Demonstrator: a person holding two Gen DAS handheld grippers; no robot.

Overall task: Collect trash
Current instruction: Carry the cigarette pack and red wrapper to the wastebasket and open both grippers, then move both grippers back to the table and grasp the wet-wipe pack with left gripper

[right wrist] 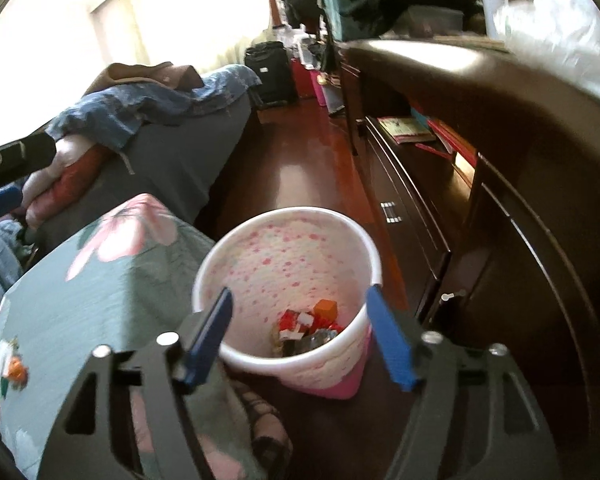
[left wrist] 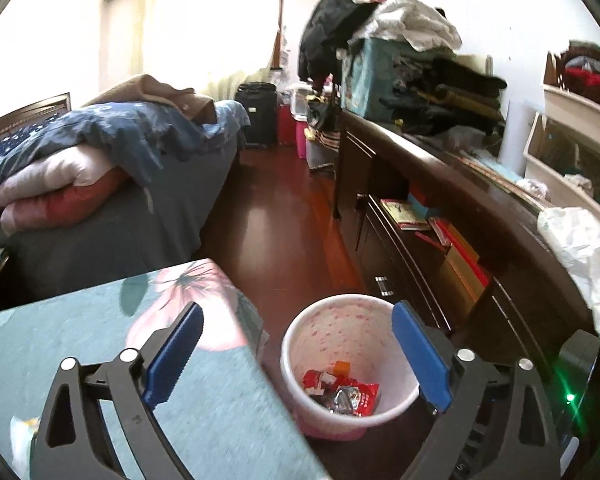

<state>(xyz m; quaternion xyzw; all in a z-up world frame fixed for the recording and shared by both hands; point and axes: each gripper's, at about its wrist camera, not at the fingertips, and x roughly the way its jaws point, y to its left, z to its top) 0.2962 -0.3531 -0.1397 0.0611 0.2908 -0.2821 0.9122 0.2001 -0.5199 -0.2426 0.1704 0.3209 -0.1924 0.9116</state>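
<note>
Your left wrist view takes in the whole room: the bed (left wrist: 112, 168) piled with a blue quilt and pink and red bedding, a black suitcase (left wrist: 257, 114) by the bright window, and the dark cabinet (left wrist: 452, 216) with clothes heaped on top and a white plastic bag (left wrist: 580, 256) at its near end. Your right wrist view sits closer and lower over the waste bin (right wrist: 296, 240), so you see deeper into it, and it catches your left gripper's black body and blue pad at its far left edge.

Your left gripper (left wrist: 298, 354) has its fingers spread wide with nothing between them, one blue pad over the floral-covered surface (left wrist: 80, 332), the other over the bin's right rim. Your right gripper (right wrist: 300, 338) likewise has its fingers apart and empty, straddling the bin's near rim.

The bin stands on the reddish wood floor (left wrist: 268, 220), between the floral surface and the cabinet, just beside both. It is white inside with pink speckles and a pink base. At its bottom lie crumpled red and white wrappers (right wrist: 300, 322), a silvery foil piece (left wrist: 344, 396) and a small orange item (right wrist: 326, 309).
</note>
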